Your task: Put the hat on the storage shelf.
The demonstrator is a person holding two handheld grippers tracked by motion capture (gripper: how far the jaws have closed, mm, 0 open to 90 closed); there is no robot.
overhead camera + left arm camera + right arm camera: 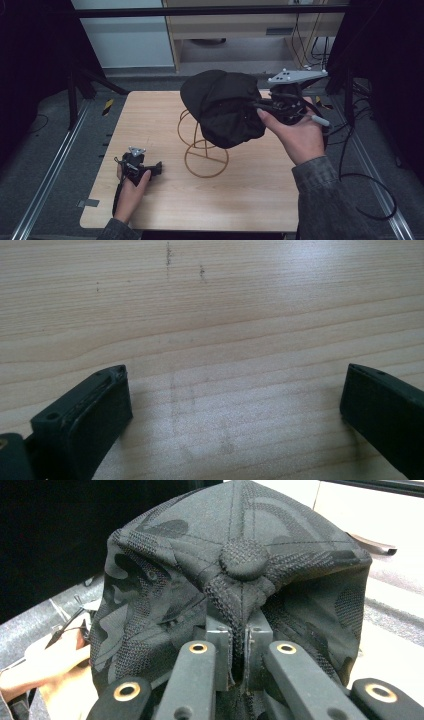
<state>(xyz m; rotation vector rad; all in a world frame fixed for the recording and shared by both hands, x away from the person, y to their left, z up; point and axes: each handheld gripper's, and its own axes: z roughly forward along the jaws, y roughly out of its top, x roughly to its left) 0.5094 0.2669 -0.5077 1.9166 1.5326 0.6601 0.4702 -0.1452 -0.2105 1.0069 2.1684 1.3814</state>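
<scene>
One black camo fabric cap (222, 107), domed with top button, hung above one wire stand (202, 150) on wooden bench (150, 200). Right gripper (238, 652) fingers pinched it; left gripper (156, 168) fingers wide, empty.

Three viewpoints on one wooden table

The table (250, 200) is overlooked from above the person's side, facing forward and down. Its grain (225, 315) is seen very close along the left gripper (235, 405). The black cap (235, 580), shared with the high view (225, 107), is faced closely along the right gripper (239, 655).
</scene>
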